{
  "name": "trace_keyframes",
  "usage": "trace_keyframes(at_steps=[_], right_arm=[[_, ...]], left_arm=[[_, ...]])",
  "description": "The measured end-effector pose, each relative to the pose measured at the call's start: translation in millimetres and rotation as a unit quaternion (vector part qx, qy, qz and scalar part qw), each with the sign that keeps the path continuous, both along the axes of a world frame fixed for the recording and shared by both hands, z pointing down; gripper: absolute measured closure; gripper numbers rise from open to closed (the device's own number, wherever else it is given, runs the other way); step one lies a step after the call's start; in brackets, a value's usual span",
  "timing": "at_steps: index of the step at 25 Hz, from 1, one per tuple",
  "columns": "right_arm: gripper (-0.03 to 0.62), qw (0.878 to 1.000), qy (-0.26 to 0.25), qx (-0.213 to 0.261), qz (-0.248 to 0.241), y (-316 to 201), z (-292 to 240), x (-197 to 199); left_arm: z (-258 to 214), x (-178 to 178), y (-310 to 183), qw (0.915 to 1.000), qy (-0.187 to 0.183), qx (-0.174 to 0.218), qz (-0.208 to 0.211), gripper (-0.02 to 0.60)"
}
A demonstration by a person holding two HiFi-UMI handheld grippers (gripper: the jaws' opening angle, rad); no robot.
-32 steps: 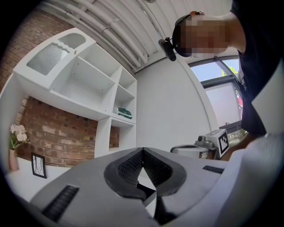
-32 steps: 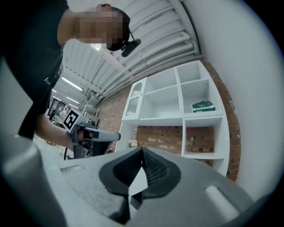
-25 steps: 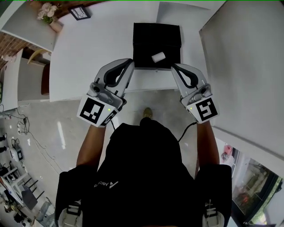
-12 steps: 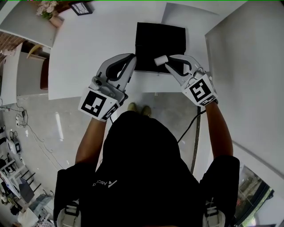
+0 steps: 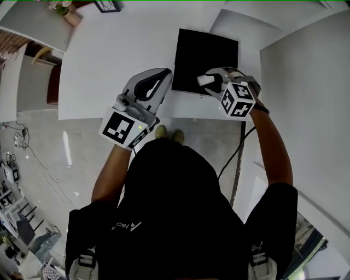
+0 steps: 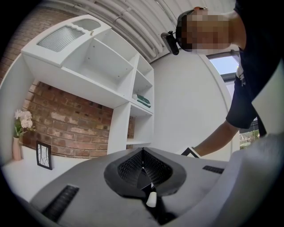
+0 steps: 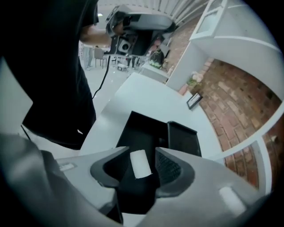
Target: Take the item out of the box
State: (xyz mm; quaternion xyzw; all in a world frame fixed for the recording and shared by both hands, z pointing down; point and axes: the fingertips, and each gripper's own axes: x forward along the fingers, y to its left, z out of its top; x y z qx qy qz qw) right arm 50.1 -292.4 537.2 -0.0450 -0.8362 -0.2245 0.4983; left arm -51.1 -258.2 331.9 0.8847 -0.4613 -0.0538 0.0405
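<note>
A black open box (image 5: 205, 49) stands on the white table (image 5: 120, 49), near its front edge. A small white cylinder (image 5: 204, 80) lies in the box's near part. My right gripper (image 5: 210, 82) reaches over that near edge, and its jaws are opening. In the right gripper view the cylinder (image 7: 140, 164) lies between the two jaws of the right gripper (image 7: 142, 152), with a gap on each side. My left gripper (image 5: 163, 77) hovers just left of the box, shut and empty. Its jaws meet in the left gripper view (image 6: 143, 166).
A second black tray or lid (image 7: 184, 138) lies beside the box (image 7: 144, 131). A small picture frame (image 5: 108, 5) and a flower vase (image 5: 64, 9) stand at the table's far left. White shelving (image 6: 111, 84) and a brick wall lie behind. The table's front edge runs under both grippers.
My right gripper has moved forward and left from the table's edge to the box's near part, has opened, and now straddles the white cylinder. The left gripper stays about where it was.
</note>
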Motion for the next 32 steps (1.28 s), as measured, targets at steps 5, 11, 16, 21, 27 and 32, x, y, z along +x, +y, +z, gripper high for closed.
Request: trace_keyframes(at_steps=[5,11,16,21,27,32], right_arm=[[0.408,0.997,0.077,0.001,-0.033,-4.9,37.7,2.7],[0.388,0.992,0.117,0.002,-0.036,-11.6,65.5,1.6],[0.387,0.989,0.139,0.007,-0.046,-13.0,80.4,0.3],[0.393,0.989,0.139,0.011,-0.043,-16.6,85.6,-2.6],[0.413,0.991,0.126,0.018,-0.042,-18.1,84.6,-4.3],[0.415,0.997,0.079,0.023,0.001,-19.8,62.1,-5.3]], left_arm=[[8.8,-11.2,-1.0,0.9999,0.001,-0.011,-0.007,0.583],[15.1,-24.5,-1.8,0.9997,0.01,-0.013,-0.016,0.583],[25.3,-33.9,-1.3,0.9992,0.003,-0.033,-0.022,0.583],[25.1,-35.6,-0.6,0.9994,0.008,-0.026,-0.019,0.583],[34.0,-35.1,0.4,0.9989,0.0,-0.044,-0.015,0.583],[29.1,-27.1,-1.6,0.9995,0.004,-0.033,-0.003,0.583]])
